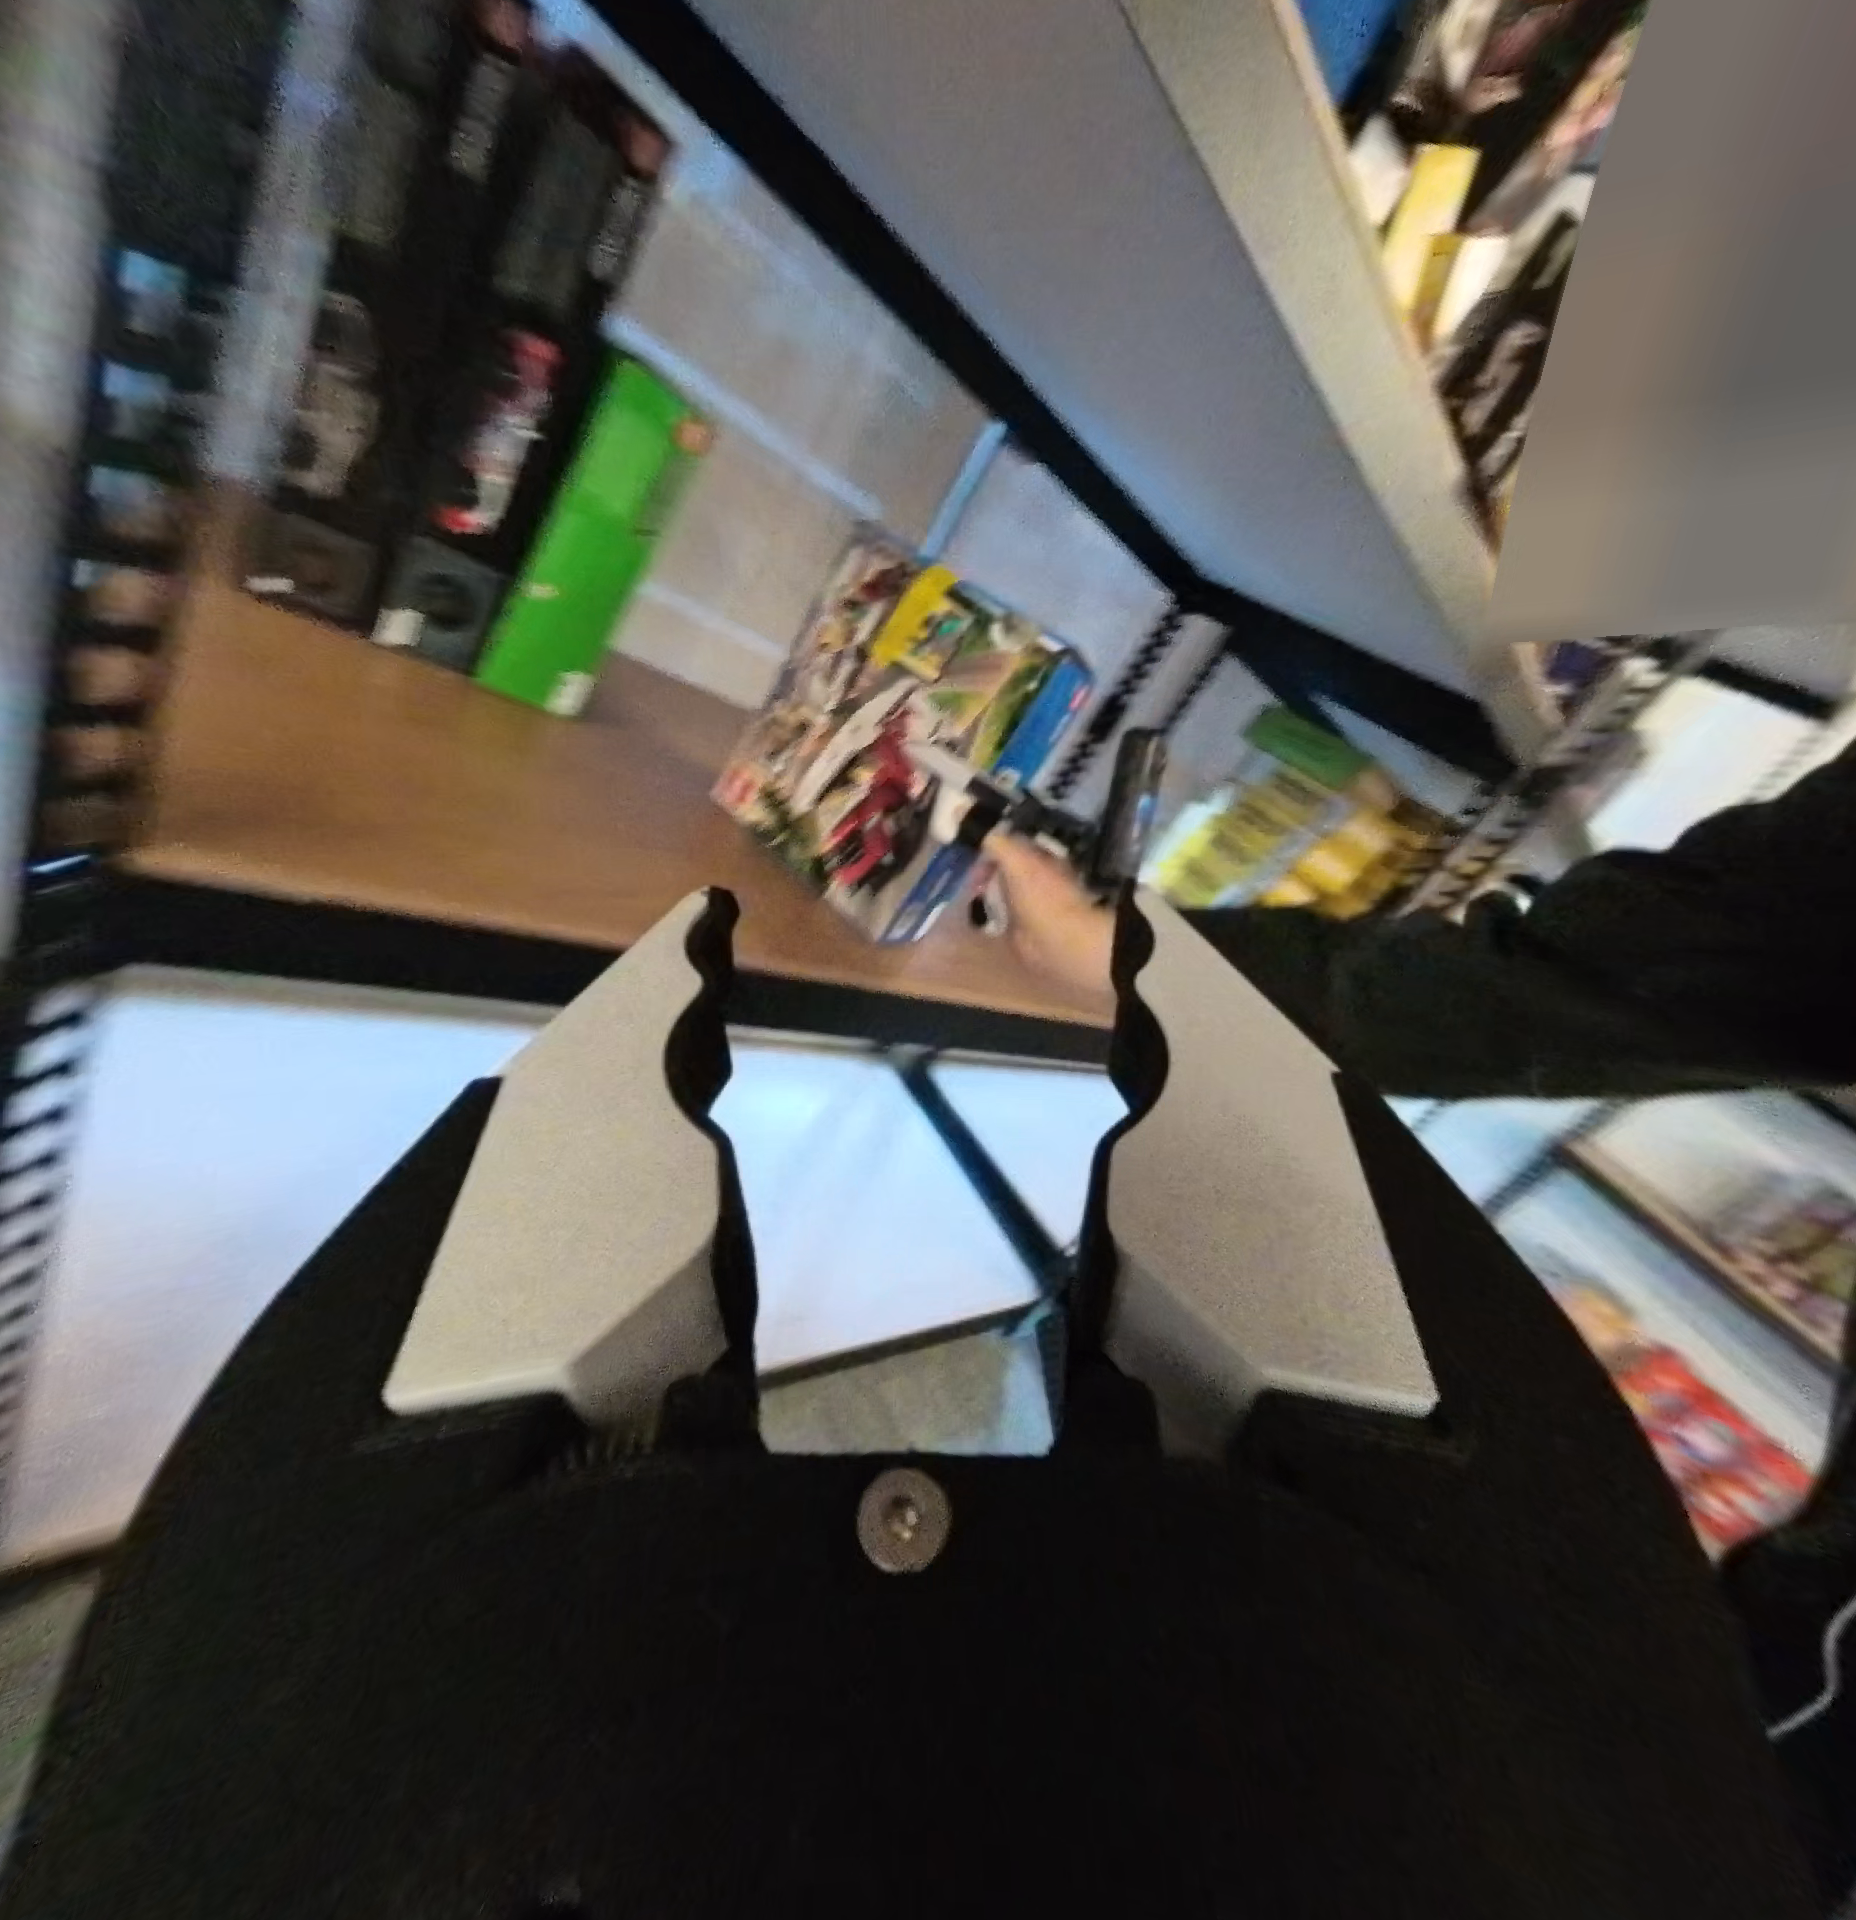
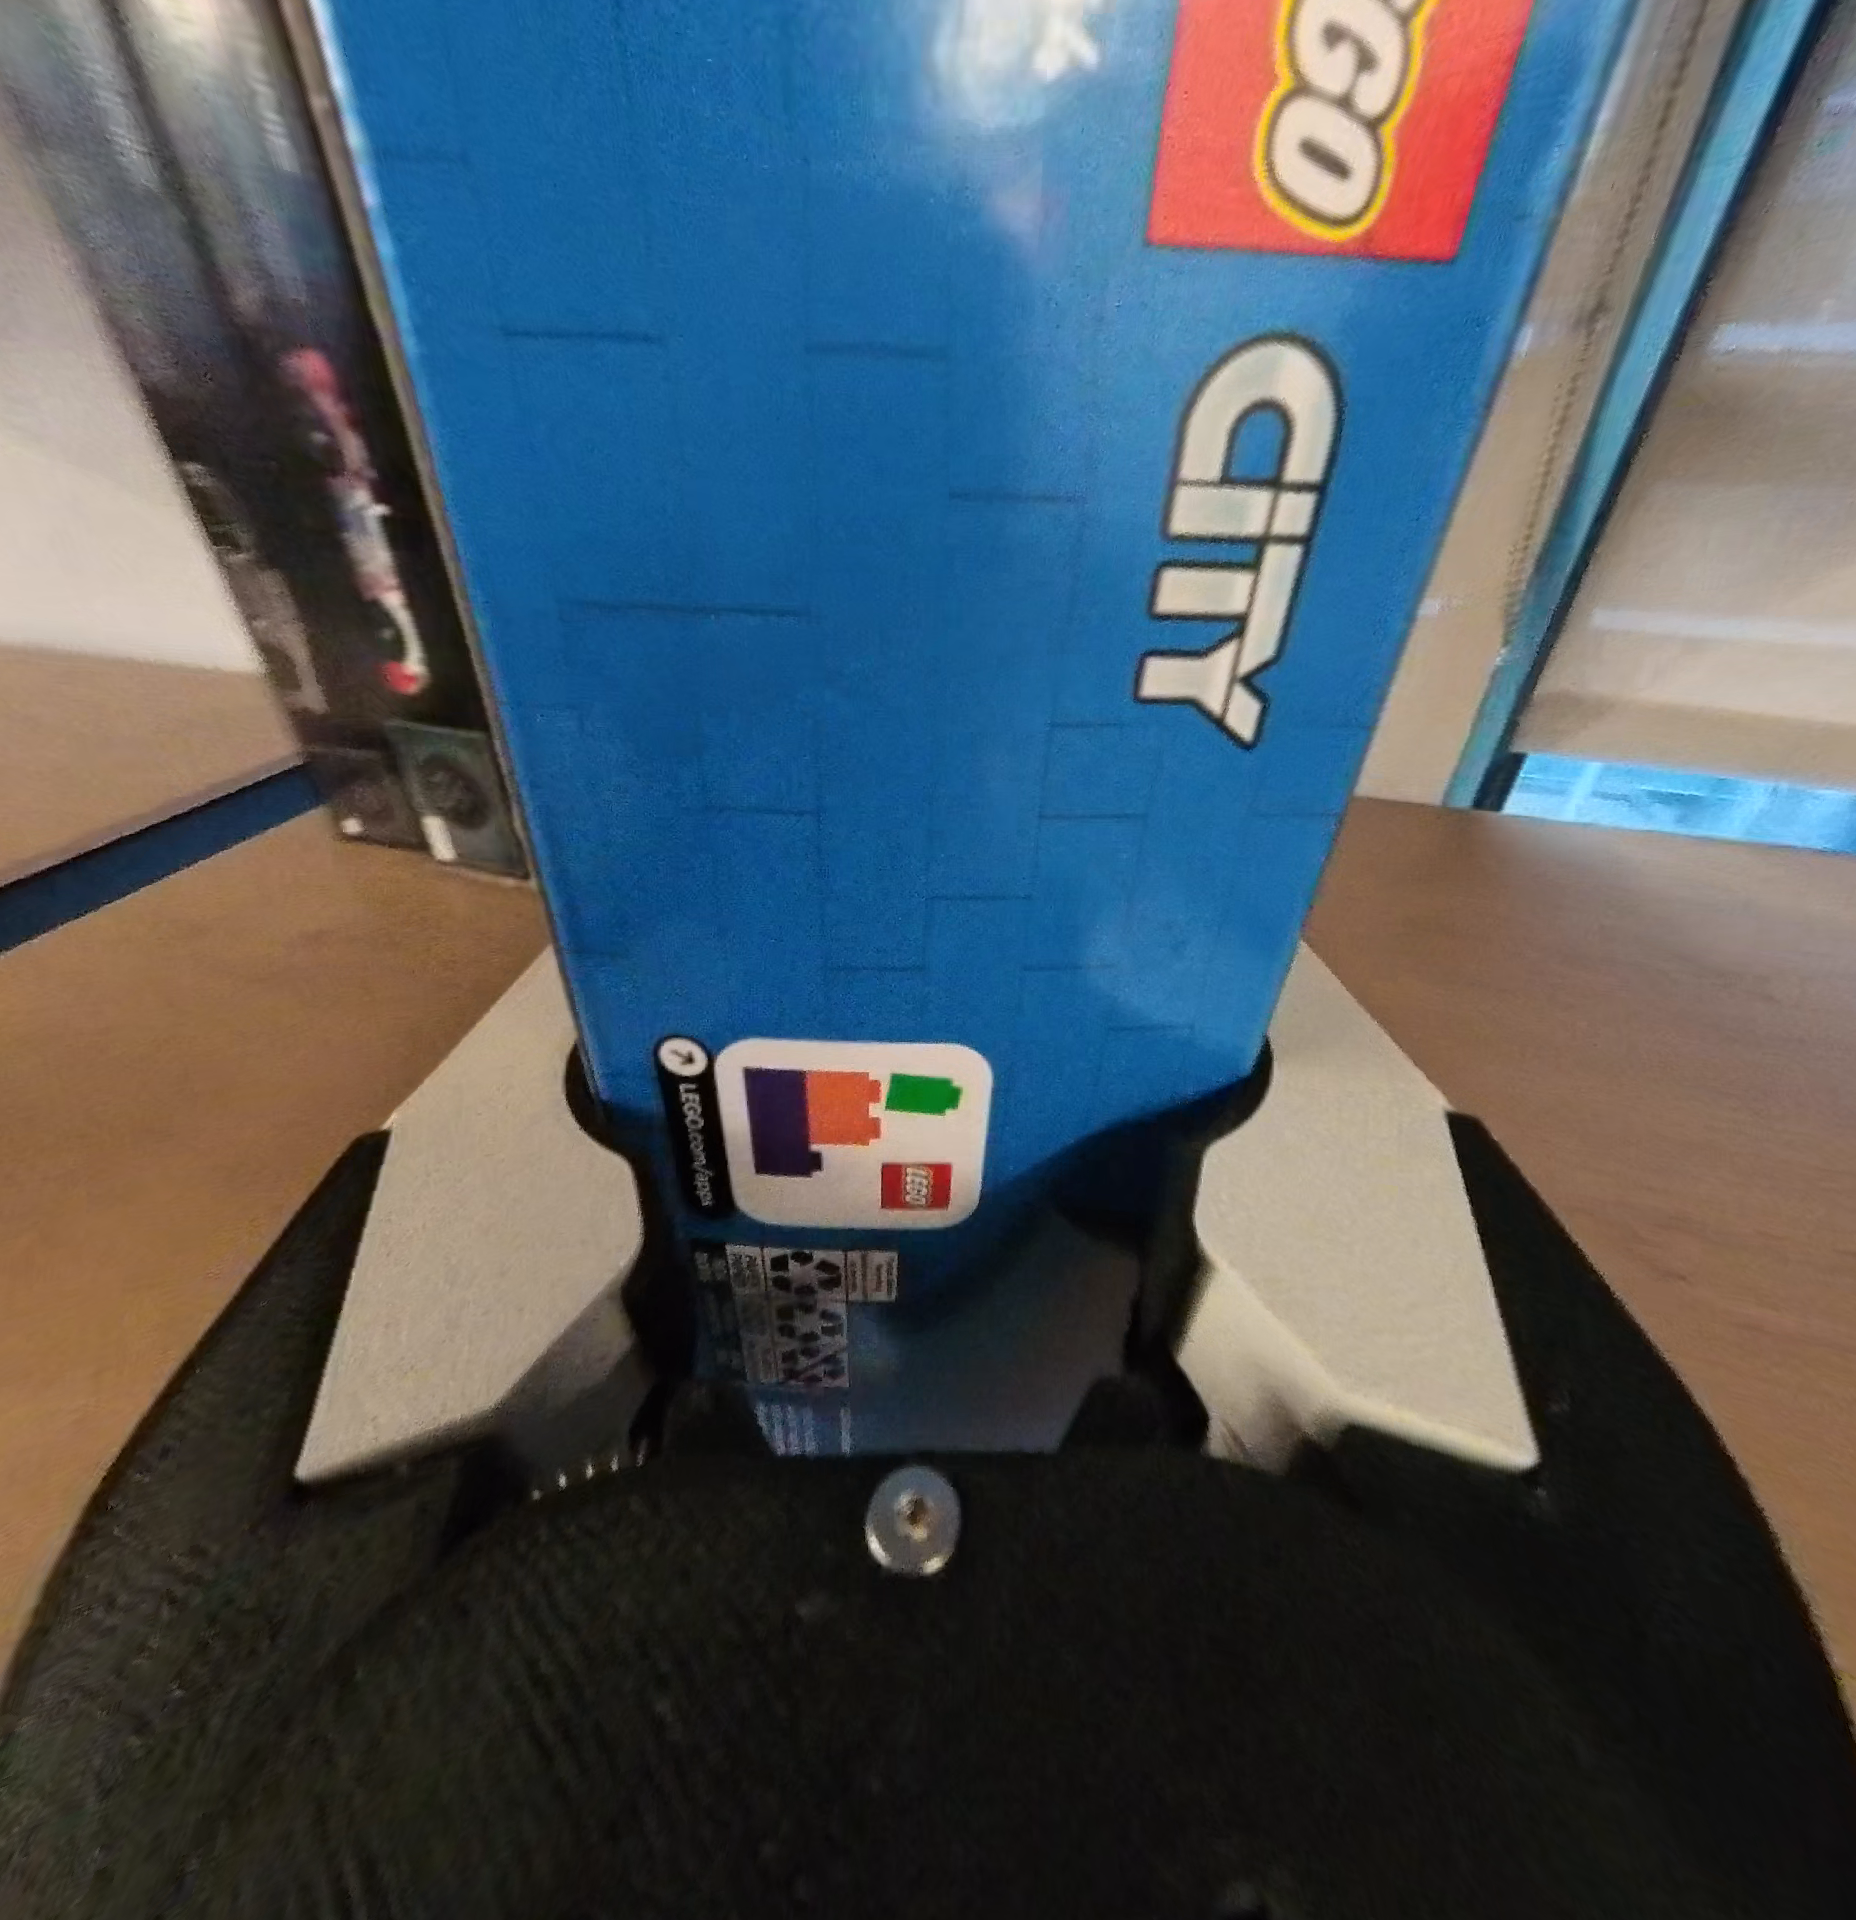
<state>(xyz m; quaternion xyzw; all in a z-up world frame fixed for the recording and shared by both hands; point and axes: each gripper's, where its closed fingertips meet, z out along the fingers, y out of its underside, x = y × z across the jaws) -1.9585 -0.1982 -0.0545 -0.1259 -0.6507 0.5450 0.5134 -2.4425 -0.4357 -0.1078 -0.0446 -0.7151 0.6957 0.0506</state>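
Note:
My right gripper (image 2: 934, 977) is shut on the narrow blue side of a toy brick box (image 2: 851, 623). The box stands upright on a brown wooden shelf (image 2: 228, 1039), with its lower end between the grey fingers (image 2: 488, 1195). In the left wrist view the same box (image 1: 882, 727) shows its colourful picture face, and a hand (image 1: 1049, 935) with a black sleeve (image 1: 1578, 966) reaches to it from the right. My left gripper (image 1: 922, 914) is open and empty. It hangs in front of the shelf edge (image 1: 488, 914), short of the box.
Tall black boxes (image 1: 467, 343) and a green box (image 1: 591, 520) stand at the back left of the shelf. The black boxes also show in the right wrist view (image 2: 311, 520). Yellow boxes (image 1: 1308, 821) fill the bay to the right. A white shelf board (image 1: 1059, 260) runs overhead. Left tips to right tips: about 55 cm.

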